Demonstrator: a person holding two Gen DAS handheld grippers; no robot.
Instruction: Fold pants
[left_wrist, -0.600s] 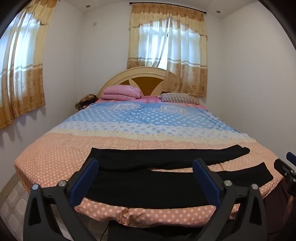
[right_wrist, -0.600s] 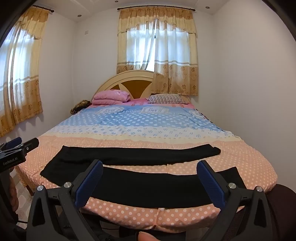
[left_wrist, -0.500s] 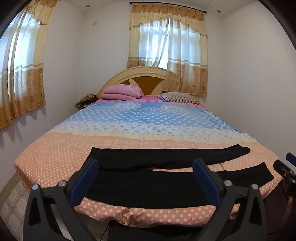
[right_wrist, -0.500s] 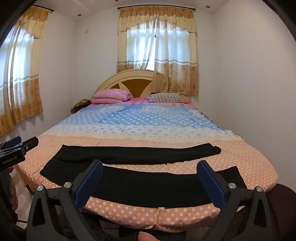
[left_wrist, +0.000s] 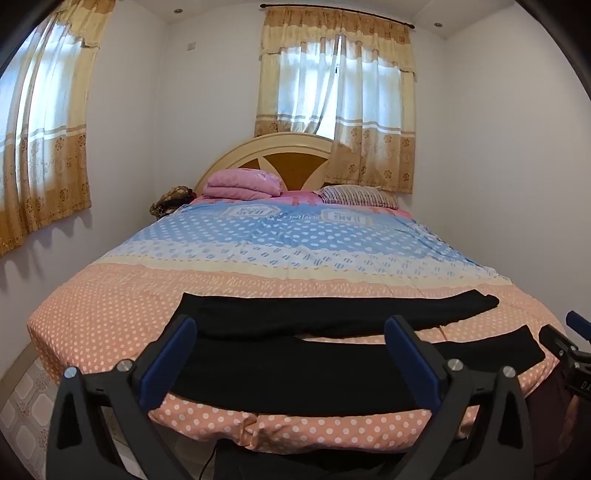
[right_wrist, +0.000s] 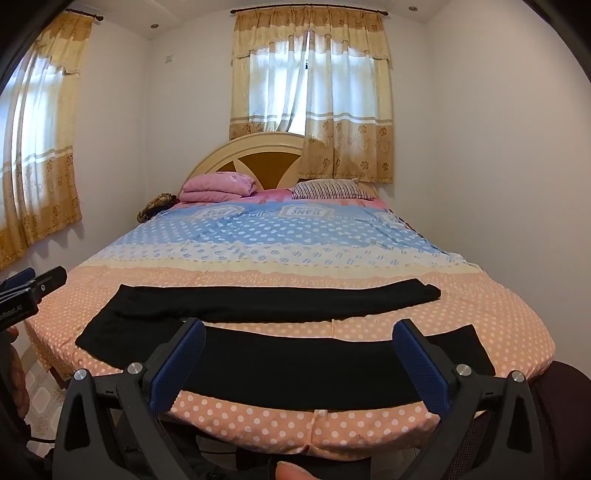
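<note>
Black pants (left_wrist: 314, 354) lie spread flat across the foot of the bed (left_wrist: 110, 310), waist at the left and the two legs running to the right, split apart; they also show in the right wrist view (right_wrist: 280, 354). My left gripper (left_wrist: 291, 332) is open and empty, held in front of the bed edge above the near leg. My right gripper (right_wrist: 299, 336) is open and empty, also before the bed edge over the near leg. Each gripper shows at the edge of the other's view.
The bed has a polka-dot cover (right_wrist: 295, 236), a folded pink blanket (left_wrist: 242, 182) and a striped pillow (left_wrist: 356, 195) by the headboard. Walls stand close on both sides. Tiled floor (left_wrist: 26, 410) shows at the lower left.
</note>
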